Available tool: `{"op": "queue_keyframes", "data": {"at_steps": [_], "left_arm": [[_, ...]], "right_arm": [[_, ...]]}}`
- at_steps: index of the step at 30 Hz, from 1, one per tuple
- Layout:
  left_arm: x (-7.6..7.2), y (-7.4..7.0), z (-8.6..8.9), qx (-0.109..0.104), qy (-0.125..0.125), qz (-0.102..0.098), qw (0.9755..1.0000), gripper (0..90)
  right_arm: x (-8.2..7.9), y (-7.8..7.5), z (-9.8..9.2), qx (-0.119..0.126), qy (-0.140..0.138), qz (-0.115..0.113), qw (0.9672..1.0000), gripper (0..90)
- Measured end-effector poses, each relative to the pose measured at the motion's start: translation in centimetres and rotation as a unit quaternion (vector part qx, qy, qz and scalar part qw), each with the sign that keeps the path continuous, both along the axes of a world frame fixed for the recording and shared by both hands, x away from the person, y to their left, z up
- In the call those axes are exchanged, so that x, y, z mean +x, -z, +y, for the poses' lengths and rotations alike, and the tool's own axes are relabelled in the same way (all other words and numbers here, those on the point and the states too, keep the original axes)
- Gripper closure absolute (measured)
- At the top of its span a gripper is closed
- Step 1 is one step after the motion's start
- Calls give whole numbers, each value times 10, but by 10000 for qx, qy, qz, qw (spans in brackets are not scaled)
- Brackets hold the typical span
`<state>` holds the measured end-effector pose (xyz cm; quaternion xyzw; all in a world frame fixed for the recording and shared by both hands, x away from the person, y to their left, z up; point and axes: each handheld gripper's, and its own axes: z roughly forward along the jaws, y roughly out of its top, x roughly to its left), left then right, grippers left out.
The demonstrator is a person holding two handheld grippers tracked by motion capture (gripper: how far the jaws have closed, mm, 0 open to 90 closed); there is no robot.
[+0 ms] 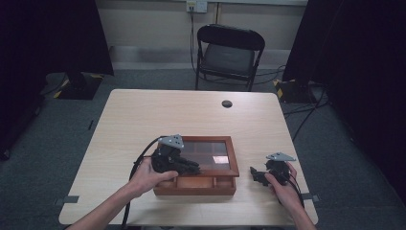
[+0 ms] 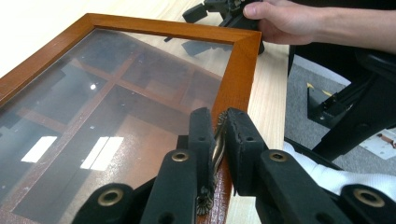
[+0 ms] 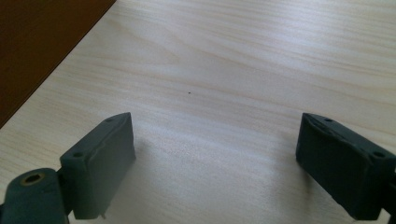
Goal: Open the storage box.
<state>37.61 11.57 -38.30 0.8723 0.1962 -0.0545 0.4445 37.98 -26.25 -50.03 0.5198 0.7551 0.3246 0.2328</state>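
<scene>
A brown wooden box (image 1: pixel 194 187) with a glass-paned lid (image 1: pixel 233 154) stands on the table near its front edge. The lid's front edge is lifted a little, and open compartments show beneath it. My left gripper (image 1: pixel 195 168) lies over that front edge. In the left gripper view its jaws (image 2: pixel 219 119) are shut on a small brass handle (image 2: pixel 217 144) fixed to the lid frame (image 2: pixel 238 70). Right of the box my right gripper (image 1: pixel 253 173) rests low over bare table, pointing toward the box. Its jaws (image 3: pixel 215 144) stand wide open with nothing between them.
The light wooden table (image 1: pixel 167 115) has a round cable hole (image 1: pixel 227 103) at the back. A black folding chair (image 1: pixel 229 52) stands behind the table. Cables lie on the floor to the right, and dark curtains hang at both sides.
</scene>
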Motion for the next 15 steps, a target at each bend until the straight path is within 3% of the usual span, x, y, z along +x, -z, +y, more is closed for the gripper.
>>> {"op": "queue_keyframes", "data": {"at_steps": [5, 15], "left_arm": [[2, -7, 2, -130, -57, -43, 9999, 810], [4, -16, 1, -62, -111, -128, 9998, 809]], "right_arm": [[0, 0, 0, -1, -1, 0, 10000, 109], [0, 0, 0, -1, 0, 0, 10000, 109]]}}
